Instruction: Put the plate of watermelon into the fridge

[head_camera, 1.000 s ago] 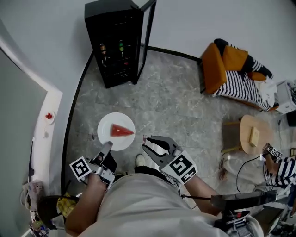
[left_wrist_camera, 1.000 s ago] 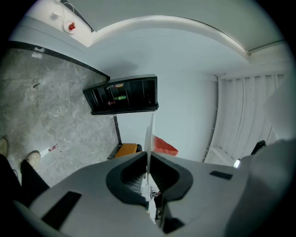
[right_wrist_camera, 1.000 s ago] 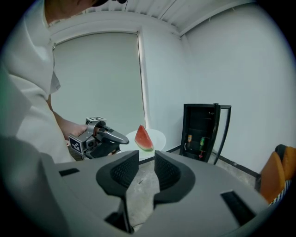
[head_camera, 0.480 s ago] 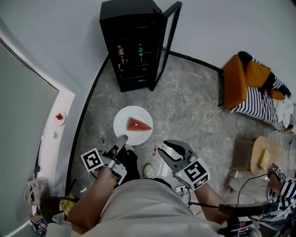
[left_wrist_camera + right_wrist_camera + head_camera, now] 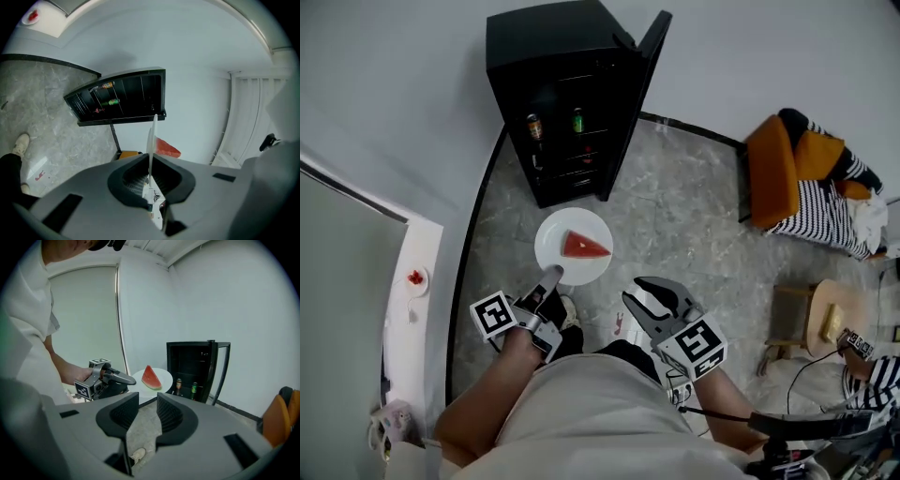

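Grey marbled floor [image 5: 675,225] fronts a boxy black fridge [image 5: 553,56]. Over it the left hand-held gripper [image 5: 551,276] clamps the round white plate [image 5: 555,255] by its rim, red watermelon wedge [image 5: 583,247] aboard; the right hand-held gripper [image 5: 633,290] gapes empty.

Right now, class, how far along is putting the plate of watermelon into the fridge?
Done: the door of the fridge stands open, and the plate, with the watermelon slice on it, is picked up. In hand: the left gripper is shut on the plate's rim; the right gripper is open, empty. Left: reaching the fridge and setting the plate inside.
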### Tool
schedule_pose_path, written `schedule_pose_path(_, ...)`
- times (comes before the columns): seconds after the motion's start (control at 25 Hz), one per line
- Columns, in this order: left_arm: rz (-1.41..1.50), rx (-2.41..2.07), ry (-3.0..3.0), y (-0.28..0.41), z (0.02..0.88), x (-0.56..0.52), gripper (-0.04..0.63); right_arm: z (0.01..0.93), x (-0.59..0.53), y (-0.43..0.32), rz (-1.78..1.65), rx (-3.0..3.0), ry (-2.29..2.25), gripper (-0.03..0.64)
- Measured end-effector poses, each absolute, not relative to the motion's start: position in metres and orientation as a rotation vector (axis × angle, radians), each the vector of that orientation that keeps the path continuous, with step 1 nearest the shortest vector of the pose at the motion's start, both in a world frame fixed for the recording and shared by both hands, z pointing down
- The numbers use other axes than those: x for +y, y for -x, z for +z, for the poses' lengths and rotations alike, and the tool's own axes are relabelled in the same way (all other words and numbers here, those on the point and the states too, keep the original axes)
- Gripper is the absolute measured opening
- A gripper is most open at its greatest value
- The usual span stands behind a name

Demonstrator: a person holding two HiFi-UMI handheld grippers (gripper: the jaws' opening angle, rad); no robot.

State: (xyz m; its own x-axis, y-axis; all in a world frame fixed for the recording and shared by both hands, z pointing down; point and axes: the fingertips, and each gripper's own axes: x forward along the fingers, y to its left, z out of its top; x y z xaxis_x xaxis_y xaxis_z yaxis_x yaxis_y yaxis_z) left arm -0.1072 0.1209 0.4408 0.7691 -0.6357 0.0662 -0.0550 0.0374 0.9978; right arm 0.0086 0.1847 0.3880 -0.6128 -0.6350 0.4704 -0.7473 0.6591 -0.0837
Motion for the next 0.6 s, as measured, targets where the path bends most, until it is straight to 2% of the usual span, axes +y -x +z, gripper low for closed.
schedule_pose_path(0.24,-0.461,-0.567,-1.494,0.109,0.453,0.045,0.023,0.396,0.127,0.008,0.403,-2.443,-1.089,0.129)
schedule_pose_path(0.6,-0.527,-0.629,-1.49,0.091,0.472,-0.062,0.023,0.408,0.059,-0.004,0.419,-2.46,-1.033,0.129)
